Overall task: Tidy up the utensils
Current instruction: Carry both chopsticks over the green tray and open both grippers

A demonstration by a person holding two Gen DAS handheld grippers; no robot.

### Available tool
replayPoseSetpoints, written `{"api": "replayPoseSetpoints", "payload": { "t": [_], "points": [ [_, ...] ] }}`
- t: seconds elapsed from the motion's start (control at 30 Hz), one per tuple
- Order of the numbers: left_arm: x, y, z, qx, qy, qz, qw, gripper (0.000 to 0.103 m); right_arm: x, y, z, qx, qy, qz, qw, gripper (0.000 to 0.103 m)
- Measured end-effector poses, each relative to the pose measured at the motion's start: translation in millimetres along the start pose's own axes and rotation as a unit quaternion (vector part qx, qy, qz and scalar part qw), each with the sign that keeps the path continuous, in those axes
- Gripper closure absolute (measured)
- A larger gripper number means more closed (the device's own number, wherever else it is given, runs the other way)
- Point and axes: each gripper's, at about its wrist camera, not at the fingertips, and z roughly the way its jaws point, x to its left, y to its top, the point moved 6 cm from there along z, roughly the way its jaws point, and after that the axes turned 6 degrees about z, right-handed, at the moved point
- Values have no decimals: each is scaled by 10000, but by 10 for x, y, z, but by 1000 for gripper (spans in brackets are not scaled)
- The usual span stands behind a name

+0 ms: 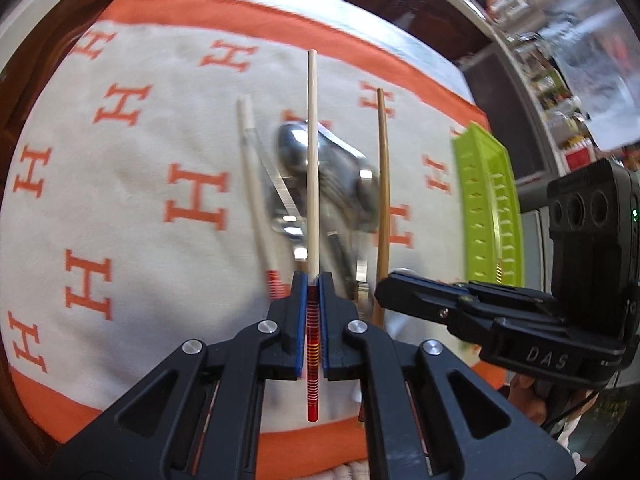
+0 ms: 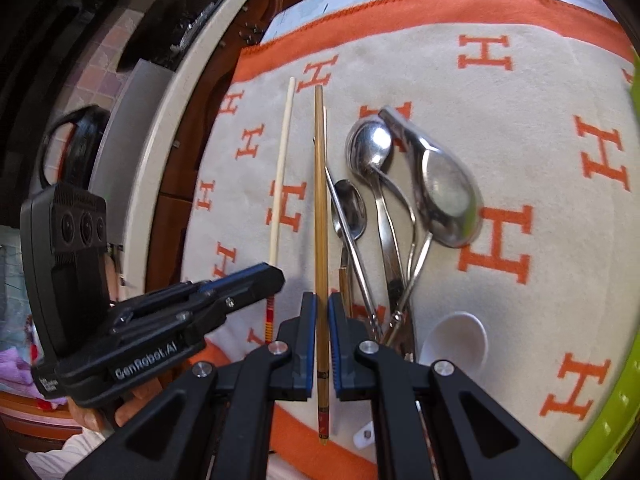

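Pale bamboo chopstick sits pinched in my left claw; my right claw pinches a darker chopstick beside steel spoons on the orange-bordered blanket.

An orange-bordered blanket is covering the surface, bearing metal spoons, a green tray, and possibly a white cup.
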Motion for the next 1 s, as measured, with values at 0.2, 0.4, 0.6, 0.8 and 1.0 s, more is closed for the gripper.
{"api": "replayPoseSetpoints", "payload": {
  "t": [0.2,0.4,0.6,0.8,1.0],
  "points": [
    [-616,47,-17,0,-44,560,9984,100,-148,-49,-482,-437,172,225,9986,97],
    [-1407,95,149,33,-30,1157,9933,100,-543,-104,-1036,-989,83,542,9936,97],
    [-2088,155,311,57,-95,1624,9867,100,-1004,-154,-1562,-1433,-203,831,9860,97],
    [-2589,187,505,92,-164,1875,9821,100,-1379,-157,-1926,-1747,-682,988,9773,97],
    [-2809,174,852,261,-136,1944,9805,100,-1670,-175,-2069,-1873,-1155,1098,9693,97]
  ]
}}
